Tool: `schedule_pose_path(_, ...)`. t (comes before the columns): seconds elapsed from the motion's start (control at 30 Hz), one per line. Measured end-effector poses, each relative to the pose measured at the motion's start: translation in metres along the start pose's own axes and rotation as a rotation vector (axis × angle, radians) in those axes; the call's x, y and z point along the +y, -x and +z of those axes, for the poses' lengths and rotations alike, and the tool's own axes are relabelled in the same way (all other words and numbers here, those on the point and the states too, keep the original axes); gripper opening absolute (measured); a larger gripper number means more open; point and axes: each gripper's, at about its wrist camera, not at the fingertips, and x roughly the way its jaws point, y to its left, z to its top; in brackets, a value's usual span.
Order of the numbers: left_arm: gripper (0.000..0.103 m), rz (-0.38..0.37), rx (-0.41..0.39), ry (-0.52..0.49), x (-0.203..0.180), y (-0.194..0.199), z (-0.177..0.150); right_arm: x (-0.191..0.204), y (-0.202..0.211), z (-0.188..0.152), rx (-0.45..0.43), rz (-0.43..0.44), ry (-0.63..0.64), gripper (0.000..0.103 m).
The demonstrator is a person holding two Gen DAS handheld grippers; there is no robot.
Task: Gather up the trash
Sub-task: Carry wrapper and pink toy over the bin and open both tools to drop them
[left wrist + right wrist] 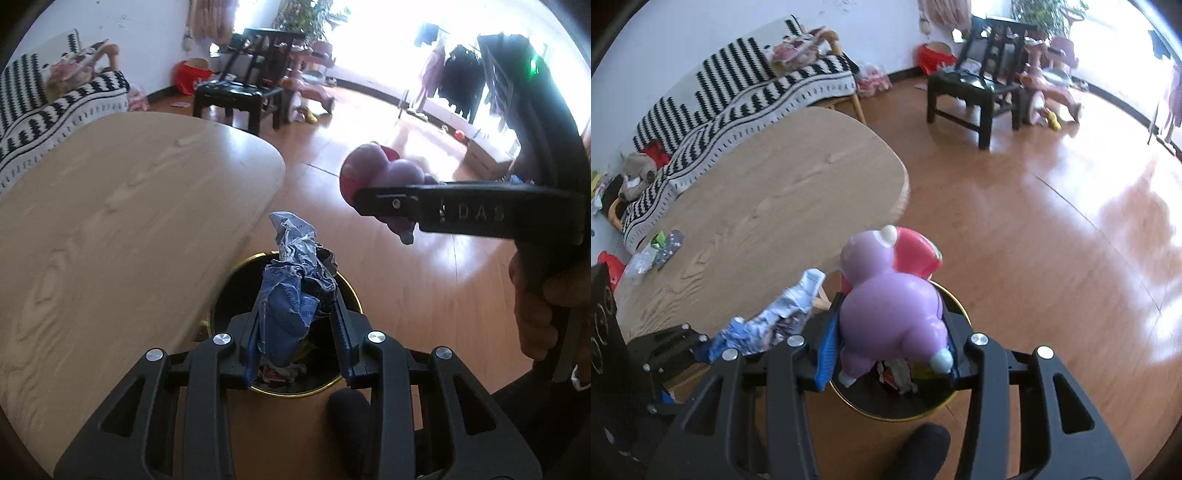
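Observation:
My left gripper (pixel 295 314) is shut on a crumpled blue and white wrapper (pixel 291 280) and holds it over the black trash bin with a gold rim (pixel 221 299). My right gripper (pixel 890 325) is shut on a purple and red plastic toy (pixel 886 299) above the same bin (pixel 923 410), which has wrappers inside. The right gripper with the toy (pixel 380 177) also shows at the right of the left wrist view. The left gripper's wrapper (pixel 775 317) shows at the left of the right wrist view.
A light wooden oval table (pixel 757 192) stands left of the bin, with loose wrappers (pixel 657 251) at its far left end. A striped sofa (pixel 738 85), a black chair (pixel 979 85) and a pink ride-on toy (pixel 1052 81) stand further back on the wooden floor.

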Motion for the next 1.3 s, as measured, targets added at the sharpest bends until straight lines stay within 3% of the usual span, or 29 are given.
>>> schedule_pose_path(0.3, 0.032, 0.003, 0.038, 0.007, 0.0, -0.018, 0.001, 0.001, -0.014, -0.002, 0.065, 0.011, 0.003, 0.045)
schedule_pose_path(1.2, 0.035, 0.019, 0.033, 0.01, -0.002, -0.015, 0.001, 0.002, -0.016, 0.002, 0.068, 0.006, 0.004, 0.048)
schedule_pose_path(1.3, 0.047, 0.028, 0.03, 0.004, -0.003, -0.016, 0.001, 0.003, -0.015, 0.002, 0.063, 0.005, 0.003, 0.062)
